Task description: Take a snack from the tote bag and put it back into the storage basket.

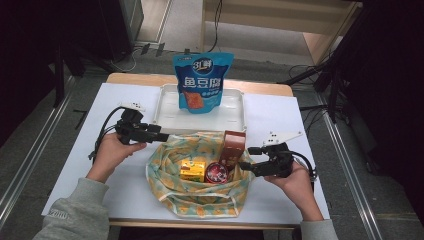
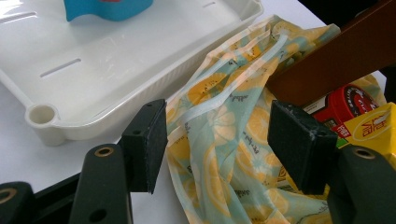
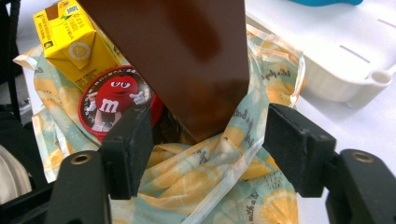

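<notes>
A lemon-print cloth bag [image 1: 200, 175] lies open on the white table [image 1: 75, 165] between the two hands, just in front of a white tray [image 1: 235, 117]. The left gripper [image 1: 159, 134] sits at the bag's far left rim, jaws spread, with the fabric between them but unpinched. The right gripper [image 1: 246, 161] is at the right rim, released, its jaws apart around the bag's edge and the lower corner of a brown box [image 1: 233, 147] standing inside.

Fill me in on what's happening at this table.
A person works a lemon-print bag with two grippers. The left gripper and right gripper both stand open around the bag's edges. Inside sit a brown box, a yellow carton and a red tin. A blue pouch stands in the white tray.
</notes>
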Tool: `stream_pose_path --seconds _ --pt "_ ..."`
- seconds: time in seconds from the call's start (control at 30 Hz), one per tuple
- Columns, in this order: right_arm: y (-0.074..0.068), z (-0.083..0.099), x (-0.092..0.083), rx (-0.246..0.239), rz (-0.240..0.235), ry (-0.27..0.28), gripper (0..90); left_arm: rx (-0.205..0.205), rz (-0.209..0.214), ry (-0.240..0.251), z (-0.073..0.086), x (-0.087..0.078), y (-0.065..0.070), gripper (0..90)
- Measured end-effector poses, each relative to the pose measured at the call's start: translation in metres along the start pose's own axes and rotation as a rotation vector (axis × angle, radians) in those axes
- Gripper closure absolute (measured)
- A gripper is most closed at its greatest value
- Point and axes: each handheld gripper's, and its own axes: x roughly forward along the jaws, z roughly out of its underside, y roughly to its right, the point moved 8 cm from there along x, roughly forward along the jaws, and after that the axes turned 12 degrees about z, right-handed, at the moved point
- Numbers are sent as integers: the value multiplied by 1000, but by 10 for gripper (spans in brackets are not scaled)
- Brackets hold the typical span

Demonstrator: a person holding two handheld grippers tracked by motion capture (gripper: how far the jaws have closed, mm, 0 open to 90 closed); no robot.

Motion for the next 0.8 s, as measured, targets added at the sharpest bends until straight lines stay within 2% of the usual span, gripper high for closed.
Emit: stream_pose_path --seconds 0.2,0.53,0.6,0.67,0.8 --pt "-4 -6 0 -15 9 -4 285 2 -1 -4 0 0 0 384" --pt "-10 -18 0 -28 0 8 276 3 -6 -4 0 0 -1 384" --pt "-10 -20 0 -25 -4 11 272 7 -18 -10 0 -1 -1 383" --pt "-11 -24 -1 -19 -5 10 268 3 -5 -1 0 -2 -1 382" --pt "-13 -31 0 -29 -8 22 264 0 -7 3 0 -3 -1 380"
